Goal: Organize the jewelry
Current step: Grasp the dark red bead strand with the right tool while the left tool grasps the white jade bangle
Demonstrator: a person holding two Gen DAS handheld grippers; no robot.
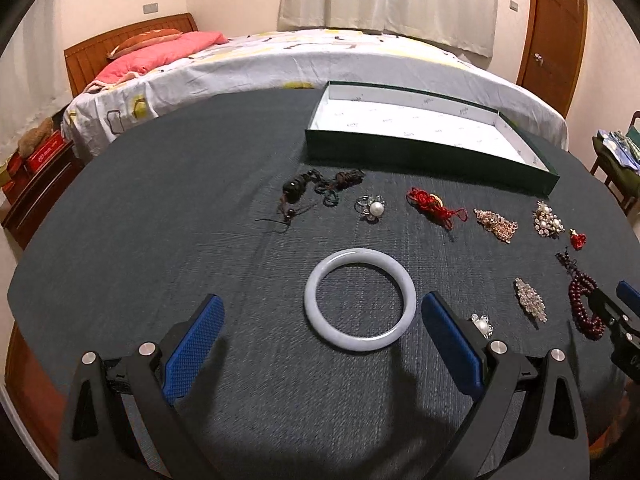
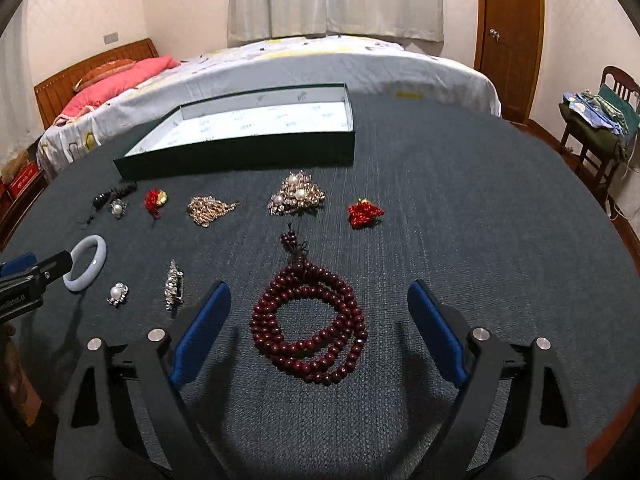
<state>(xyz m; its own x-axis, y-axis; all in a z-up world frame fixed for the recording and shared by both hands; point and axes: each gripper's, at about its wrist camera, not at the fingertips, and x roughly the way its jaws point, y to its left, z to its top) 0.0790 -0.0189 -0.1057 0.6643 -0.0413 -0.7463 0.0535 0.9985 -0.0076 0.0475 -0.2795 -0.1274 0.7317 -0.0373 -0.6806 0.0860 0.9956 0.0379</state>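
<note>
Nothing sits in the box (image 1: 420, 132) yet; every piece still lies on the cloth (image 1: 160, 220) in front of it. Both tongs are spread wide and empty, the left gripper (image 1: 322, 332) framing the bangle (image 1: 359, 299), the right gripper (image 2: 320, 320) framing the beads (image 2: 310, 326). Bare cloth surrounds each piece, and only the box's low near wall needs clearing.

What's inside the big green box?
Nothing that shows: the green box has only its white printed lining, and all the jewelry lies on the cloth outside. Its near wall hides a thin strip of the floor.
</note>
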